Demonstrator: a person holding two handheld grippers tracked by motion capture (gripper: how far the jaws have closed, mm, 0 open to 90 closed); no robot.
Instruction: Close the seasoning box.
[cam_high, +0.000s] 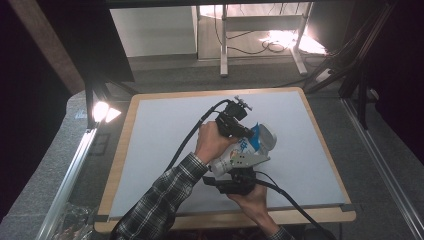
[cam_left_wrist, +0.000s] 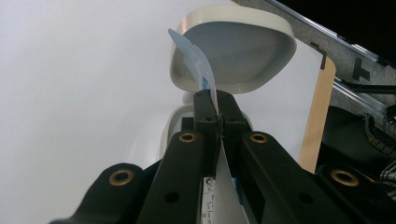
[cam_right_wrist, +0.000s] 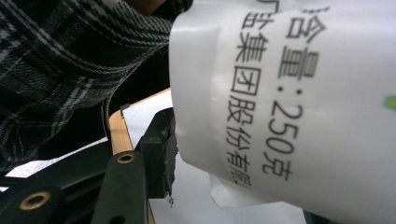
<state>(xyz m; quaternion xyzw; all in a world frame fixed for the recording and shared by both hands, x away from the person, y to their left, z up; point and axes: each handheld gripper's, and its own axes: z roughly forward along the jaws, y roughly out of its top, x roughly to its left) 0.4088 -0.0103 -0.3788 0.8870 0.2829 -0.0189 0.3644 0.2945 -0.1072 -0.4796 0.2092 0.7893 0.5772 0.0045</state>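
- Nearest cam in high view: right hand (cam_high: 252, 199) at table's near edge, holding right gripper (cam_high: 235, 176), which points away from person toward the white container (cam_high: 240, 155)
- Right gripper view: one black jaw pad sits against the container's wall (cam_right_wrist: 280, 93), printed black text on it; other jaw hidden behind the body, so jaws part open w/ the container between, looks clamped on it
- Container lies tilted on the pale mat (cam_high: 160, 150), roughly mid-table, slightly right of centre; blue/white label faces up
- Hinged lid (cam_high: 267, 137) is flipped open at the far end; left gripper view shows its hollow inner side (cam_left_wrist: 233, 51), cream-coloured rim round it
- Left hand (cam_high: 212, 142) comes in from the left, plaid sleeve (cam_high: 160, 200) behind it; left gripper (cam_high: 245, 131) sits over the container's open end
- Left gripper view: jaws fully closed, pinching a thin blue-and-white seal foil (cam_left_wrist: 198, 70) between the tips; foil stands up past the tips, curling toward the lid, and its lower part runs down between the jaws w/ small print on it
- Container mouth (cam_left_wrist: 180, 121) just behind/below the jaw tips, mostly hidden by them
- Both grippers close together, one at each end of the container; cables (cam_high: 190, 135) trail back toward person
- Wooden table edge (cam_high: 120, 150) shows round the mat; lamp (cam_high: 102, 111) lit off the table's far-left corner
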